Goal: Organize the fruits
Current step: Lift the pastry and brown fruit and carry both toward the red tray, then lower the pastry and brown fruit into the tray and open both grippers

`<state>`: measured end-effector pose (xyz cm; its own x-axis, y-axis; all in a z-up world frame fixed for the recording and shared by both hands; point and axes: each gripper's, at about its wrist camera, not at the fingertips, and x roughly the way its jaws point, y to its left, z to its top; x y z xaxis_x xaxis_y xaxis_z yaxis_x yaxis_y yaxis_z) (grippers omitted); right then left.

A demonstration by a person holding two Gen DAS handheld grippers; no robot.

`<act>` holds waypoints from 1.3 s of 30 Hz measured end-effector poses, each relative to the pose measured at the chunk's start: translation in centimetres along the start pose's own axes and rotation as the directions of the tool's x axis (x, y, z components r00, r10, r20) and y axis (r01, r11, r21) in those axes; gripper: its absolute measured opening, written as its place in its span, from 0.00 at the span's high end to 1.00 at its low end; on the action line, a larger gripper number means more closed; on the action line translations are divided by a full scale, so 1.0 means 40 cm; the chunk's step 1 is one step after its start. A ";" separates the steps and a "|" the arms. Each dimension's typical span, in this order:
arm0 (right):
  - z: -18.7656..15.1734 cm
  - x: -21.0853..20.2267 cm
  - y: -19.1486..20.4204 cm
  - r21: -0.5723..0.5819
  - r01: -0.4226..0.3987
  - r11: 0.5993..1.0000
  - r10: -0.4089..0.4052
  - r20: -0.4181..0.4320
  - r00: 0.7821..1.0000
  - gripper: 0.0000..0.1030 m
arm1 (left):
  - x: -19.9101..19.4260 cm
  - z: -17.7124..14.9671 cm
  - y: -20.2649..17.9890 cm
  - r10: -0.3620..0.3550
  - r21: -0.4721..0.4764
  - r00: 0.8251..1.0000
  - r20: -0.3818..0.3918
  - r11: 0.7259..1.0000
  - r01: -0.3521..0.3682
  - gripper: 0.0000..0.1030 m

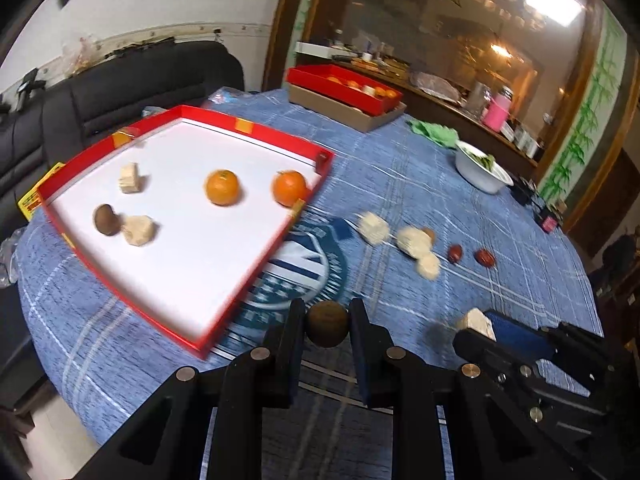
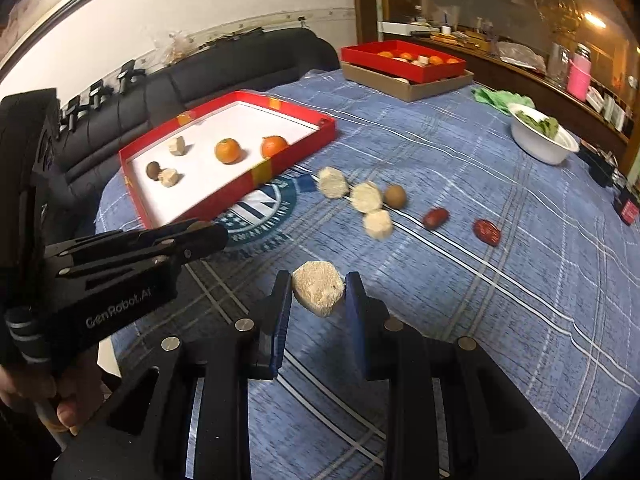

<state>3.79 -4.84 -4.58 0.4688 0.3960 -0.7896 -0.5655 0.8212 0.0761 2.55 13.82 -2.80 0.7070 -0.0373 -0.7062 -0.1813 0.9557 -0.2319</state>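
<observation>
My left gripper (image 1: pixel 327 322) is shut on a brown kiwi (image 1: pixel 327 323), held above the blue cloth near the front corner of the red tray (image 1: pixel 120 280). The tray holds two oranges (image 1: pixel 222 187), two beige chunks (image 1: pixel 138 230) and a dark brown fruit (image 1: pixel 105 219). My right gripper (image 2: pixel 318 294) is shut on a beige chunk (image 2: pixel 318 288); it also shows at the right of the left wrist view (image 1: pixel 476 322). On the cloth lie three beige chunks (image 2: pixel 366 197), a brown round fruit (image 2: pixel 395 196) and two red dates (image 2: pixel 435 218).
A second red tray (image 2: pixel 400 62) with oranges sits on a cardboard box at the table's far side. A white bowl (image 2: pixel 544 142) with greens and a green cloth (image 2: pixel 496 98) stand at far right. A black sofa (image 2: pixel 200 68) lies beyond the table.
</observation>
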 end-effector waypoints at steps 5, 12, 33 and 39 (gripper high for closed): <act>0.035 0.016 0.043 -0.029 -0.024 0.999 0.024 0.012 1.000 0.74 | -0.006 0.047 0.070 0.046 -0.051 0.999 0.029 0.998 -0.044 0.80; 0.113 0.061 0.094 -0.048 -0.077 0.996 0.078 0.036 0.996 0.74 | 0.013 0.111 0.147 0.130 -0.101 0.991 0.038 0.987 -0.125 0.80; 0.369 0.306 0.139 -0.038 -0.112 0.993 0.113 0.023 0.993 0.74 | 0.116 0.260 0.284 0.354 -0.237 0.935 0.015 0.910 -0.341 0.80; 0.400 0.355 0.137 -0.029 -0.114 0.993 0.114 0.003 0.993 0.74 | 0.136 0.281 0.318 0.382 -0.262 0.924 -0.004 0.891 -0.370 0.80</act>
<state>18.20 11.87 -5.64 0.4032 0.4881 -0.7740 -0.6343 0.7587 0.1480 11.78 29.07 -2.08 0.5814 0.3300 -0.7436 -0.6021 0.7893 -0.1204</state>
